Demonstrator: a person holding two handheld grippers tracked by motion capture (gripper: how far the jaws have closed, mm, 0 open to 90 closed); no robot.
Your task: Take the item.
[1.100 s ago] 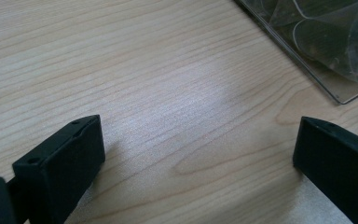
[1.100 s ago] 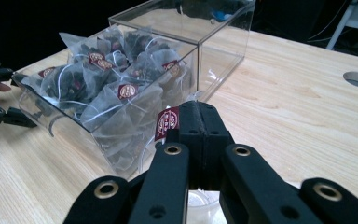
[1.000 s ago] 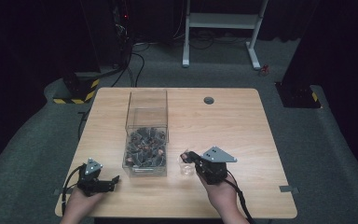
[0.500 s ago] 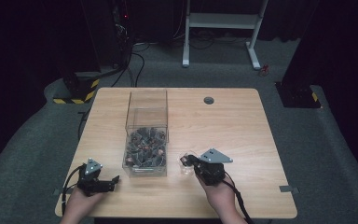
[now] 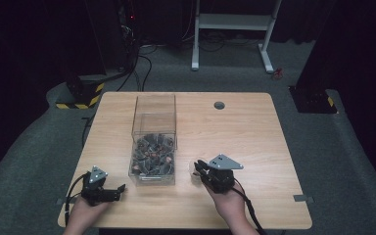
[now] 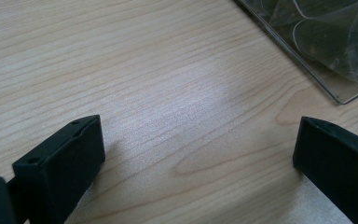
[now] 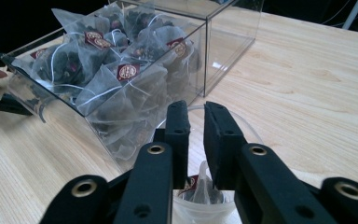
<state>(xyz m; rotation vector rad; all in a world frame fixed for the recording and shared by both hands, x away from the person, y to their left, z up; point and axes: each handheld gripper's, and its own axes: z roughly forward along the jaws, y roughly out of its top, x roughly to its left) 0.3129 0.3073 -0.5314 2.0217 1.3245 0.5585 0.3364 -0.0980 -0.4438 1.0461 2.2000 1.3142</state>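
Directly beneath the right gripper (image 7: 196, 135) stands a small clear plastic cup (image 7: 200, 200) containing a pyramid tea bag (image 7: 200, 186); the nearly closed jaws hover over it, and whether they pinch the bag cannot be determined. Lift straight up to avoid tipping the cup. Ahead-left sits the clear plastic box of tea bags (image 7: 121, 74). The left gripper (image 6: 196, 154) rests wide open and empty on the wooden table (image 6: 168, 70).

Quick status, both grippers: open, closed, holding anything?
Left gripper: open, holding nothing, jaws wide over bare table.
Right gripper: nearly shut above the clear cup; whether it grips anything cannot be told.
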